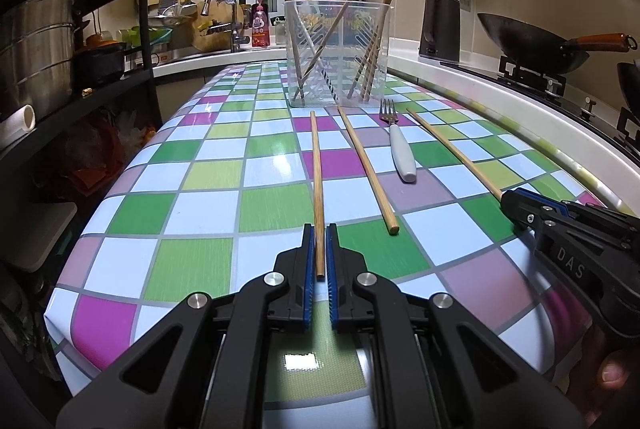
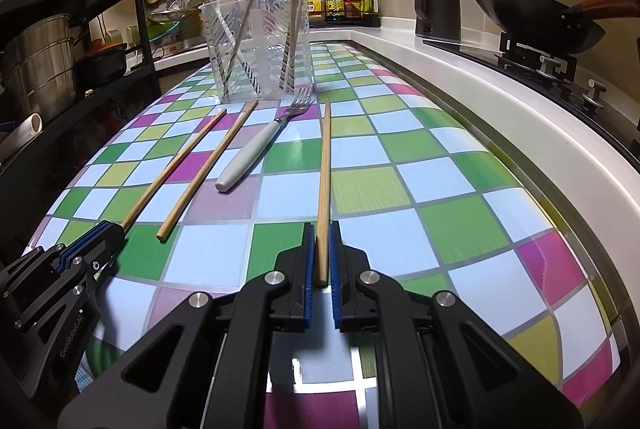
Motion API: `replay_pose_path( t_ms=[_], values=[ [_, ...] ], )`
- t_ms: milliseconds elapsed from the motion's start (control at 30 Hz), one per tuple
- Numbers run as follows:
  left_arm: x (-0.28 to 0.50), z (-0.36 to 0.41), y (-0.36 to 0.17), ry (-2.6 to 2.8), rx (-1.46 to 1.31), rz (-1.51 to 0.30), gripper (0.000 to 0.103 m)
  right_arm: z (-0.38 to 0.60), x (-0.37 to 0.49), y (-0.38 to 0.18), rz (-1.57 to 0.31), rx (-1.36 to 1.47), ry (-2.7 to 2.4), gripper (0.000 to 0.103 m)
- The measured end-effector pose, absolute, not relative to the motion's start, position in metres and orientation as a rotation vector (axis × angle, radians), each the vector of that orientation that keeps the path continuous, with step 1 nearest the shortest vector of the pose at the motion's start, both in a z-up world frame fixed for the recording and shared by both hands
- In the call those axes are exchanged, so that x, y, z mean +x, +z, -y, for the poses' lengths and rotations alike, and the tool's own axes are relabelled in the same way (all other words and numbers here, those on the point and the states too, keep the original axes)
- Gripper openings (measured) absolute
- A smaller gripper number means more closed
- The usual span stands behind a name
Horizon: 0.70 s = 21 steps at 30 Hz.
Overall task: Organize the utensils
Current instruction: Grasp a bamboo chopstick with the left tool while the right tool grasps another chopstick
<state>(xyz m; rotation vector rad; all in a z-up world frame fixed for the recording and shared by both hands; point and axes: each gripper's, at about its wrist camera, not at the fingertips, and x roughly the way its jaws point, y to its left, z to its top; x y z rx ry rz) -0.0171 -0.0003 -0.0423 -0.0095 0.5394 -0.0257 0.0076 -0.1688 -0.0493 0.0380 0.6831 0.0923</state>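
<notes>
- Left tongs (image 1: 319,261) pinch the left chopstick (image 1: 316,173) at its near end; right tongs (image 2: 321,261) pinch the right chopstick (image 2: 325,165) likewise.
- Lift both level — tip them tip-down into the holder (image 1: 338,53), clear of the fork (image 1: 398,145).

Wok handle (image 2: 608,5) cut off at right edge; bottle labels (image 2: 340,5) too small to read

We saw a worktop (image 1: 200,205) checked in green, blue, magenta and white, tan chopsticks (image 1: 368,169), a white-handled fork (image 1: 400,157), a clear holder (image 1: 338,57), and black tongs (image 1: 320,249) with blue pads.
</notes>
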Motion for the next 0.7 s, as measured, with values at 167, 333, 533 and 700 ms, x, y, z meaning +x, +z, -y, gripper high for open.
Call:
replay_pose_path(
  t_ms=[167, 333, 533, 700],
  values=[
    [-0.0177, 0.0009, -0.0426, -0.022, -0.013, -0.537, 0.006, 0.1689, 0.0084, -0.0495, -0.684, 0.037, 0.093, 0.008],
    [-0.0177, 0.0011, -0.0425, -0.023, -0.014, -0.536, 0.006, 0.1680, 0.0090, -0.0492, -0.685, 0.034, 0.093, 0.008],
    [-0.0176, 0.0010, -0.0424, -0.023, -0.014, -0.537, 0.006, 0.1681, 0.0095, -0.0492, -0.686, 0.033, 0.094, 0.007],
    [-0.0176, 0.0008, -0.0425, -0.023, -0.013, -0.536, 0.006, 0.1673, 0.0101, -0.0492, -0.686, 0.027, 0.094, 0.007]
  ],
)
